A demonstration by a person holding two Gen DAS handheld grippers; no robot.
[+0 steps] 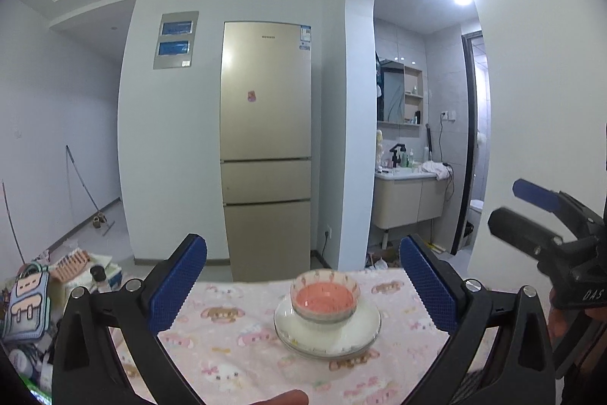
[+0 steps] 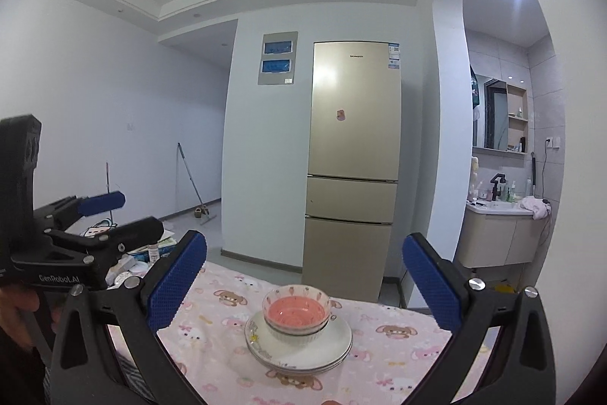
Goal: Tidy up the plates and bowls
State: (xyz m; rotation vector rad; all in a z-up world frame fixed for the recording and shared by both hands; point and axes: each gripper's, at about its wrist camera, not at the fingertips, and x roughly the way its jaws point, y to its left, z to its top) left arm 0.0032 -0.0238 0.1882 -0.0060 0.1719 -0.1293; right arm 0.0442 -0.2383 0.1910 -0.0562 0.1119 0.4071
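A small bowl with a pink inside [image 1: 325,298] sits nested in other bowls on a stack of white plates [image 1: 353,338], on a table with a pink cartoon cloth [image 1: 227,348]. The same bowl [image 2: 296,311] and plates [image 2: 334,348] show in the right wrist view. My left gripper [image 1: 303,287] is open and empty, held back from the stack with its blue pads wide apart. My right gripper [image 2: 303,285] is also open and empty, facing the stack. Each gripper shows at the edge of the other's view: the right one [image 1: 519,204], the left one [image 2: 117,215].
A gold fridge [image 1: 265,147] stands beyond the table's far edge. An arched opening leads to a bathroom vanity [image 1: 408,192] at the right. Bags, boxes and clutter [image 1: 49,287] lie left of the table. A mop [image 2: 191,181] leans on the far wall.
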